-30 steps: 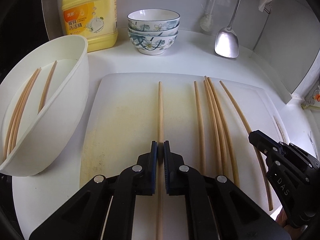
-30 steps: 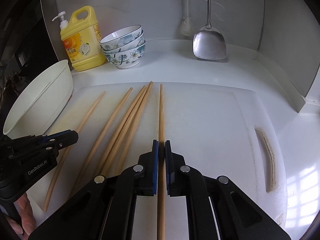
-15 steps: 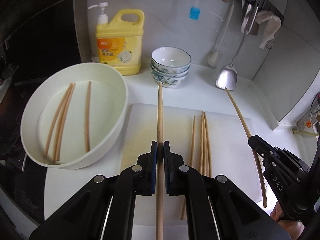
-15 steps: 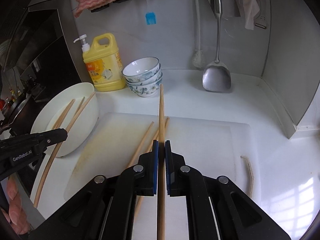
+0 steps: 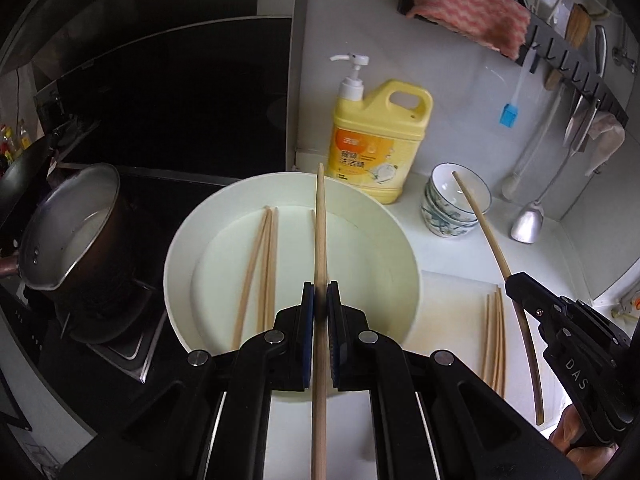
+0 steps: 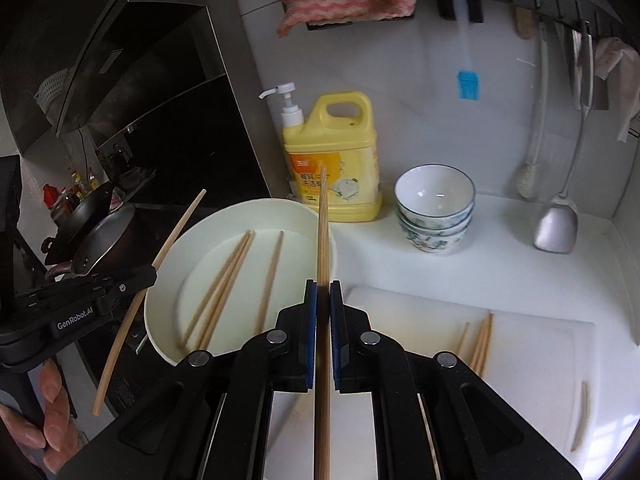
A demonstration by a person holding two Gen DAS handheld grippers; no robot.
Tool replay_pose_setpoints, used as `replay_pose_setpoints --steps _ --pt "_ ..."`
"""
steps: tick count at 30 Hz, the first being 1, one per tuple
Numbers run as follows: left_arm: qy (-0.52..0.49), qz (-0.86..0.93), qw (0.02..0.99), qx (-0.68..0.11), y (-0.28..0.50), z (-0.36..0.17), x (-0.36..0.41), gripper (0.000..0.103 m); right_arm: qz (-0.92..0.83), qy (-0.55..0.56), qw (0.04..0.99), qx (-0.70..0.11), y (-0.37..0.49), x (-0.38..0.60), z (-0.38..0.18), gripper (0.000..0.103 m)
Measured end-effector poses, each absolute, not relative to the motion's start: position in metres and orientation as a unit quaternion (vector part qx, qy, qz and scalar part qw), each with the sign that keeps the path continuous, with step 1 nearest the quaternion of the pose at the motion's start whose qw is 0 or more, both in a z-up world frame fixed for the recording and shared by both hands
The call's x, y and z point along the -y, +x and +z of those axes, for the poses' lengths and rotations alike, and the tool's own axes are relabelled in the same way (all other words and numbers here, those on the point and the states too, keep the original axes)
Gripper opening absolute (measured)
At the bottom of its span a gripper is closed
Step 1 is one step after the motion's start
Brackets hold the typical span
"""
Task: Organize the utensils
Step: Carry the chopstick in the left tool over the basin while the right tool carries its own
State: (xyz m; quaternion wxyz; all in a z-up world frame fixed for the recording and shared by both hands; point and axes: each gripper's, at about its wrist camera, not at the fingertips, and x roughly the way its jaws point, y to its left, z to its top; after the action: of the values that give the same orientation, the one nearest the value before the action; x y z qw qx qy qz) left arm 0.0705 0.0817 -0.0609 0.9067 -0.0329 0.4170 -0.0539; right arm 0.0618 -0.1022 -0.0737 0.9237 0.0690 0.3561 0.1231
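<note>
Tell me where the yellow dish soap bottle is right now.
The yellow dish soap bottle stands upright at the back of the counter against the wall, just behind the white basin and left of the stacked patterned bowls in both wrist views.

black gripper (image 5: 317, 304) frames — blue pads, silver screws, white "das" and "genrobot.ai" lettering.

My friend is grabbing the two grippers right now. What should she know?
Left gripper: shut on one chopstick, held over the white basin.
Right gripper: shut on another chopstick, near the basin's rim.
Done: three chopsticks already lie in the basin.
Left: drop both held chopsticks into the basin, then fetch the few chopsticks on the white cutting board.
</note>
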Motion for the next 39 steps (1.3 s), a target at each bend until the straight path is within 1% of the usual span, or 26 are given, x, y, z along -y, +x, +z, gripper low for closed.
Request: replay_pose_setpoints --steps 4,6,14,20,29,39 --pt "-0.024 -0.071 0.906 -0.417 0.104 -0.071 -0.112 0.007 0.117 0.077 0.919 -0.368 0.093 0.06 -0.083 0.006" --pt "-0.026 -0.082 0.899 -0.428 0.121 -0.079 -0.124 0.007 0.114 0.092 0.916 -0.373 0.103 0.045 -0.089 0.006" --pt "-0.025 -0.108 0.883 -0.457 0.159 -0.11 -0.141 0.007 0.113 0.086 0.9 -0.412 0.141 0.0 -0.12 0.006" --pt "-0.043 -0.106 0.873 -0.475 0.175 -0.131 -0.145 0.007 0.114 0.097 0.886 -0.438 0.16 -0.005 -0.139 0.006" --pt "-0.036 -0.103 0.86 -0.499 0.189 -0.153 -0.143 0.007 0.117 0.103 0.867 -0.473 0.18 -0.01 -0.16 0.006" --pt "-0.026 -0.095 0.848 -0.52 0.198 -0.167 -0.142 0.007 0.115 0.092 0.86 -0.488 0.186 -0.01 -0.17 0.006"
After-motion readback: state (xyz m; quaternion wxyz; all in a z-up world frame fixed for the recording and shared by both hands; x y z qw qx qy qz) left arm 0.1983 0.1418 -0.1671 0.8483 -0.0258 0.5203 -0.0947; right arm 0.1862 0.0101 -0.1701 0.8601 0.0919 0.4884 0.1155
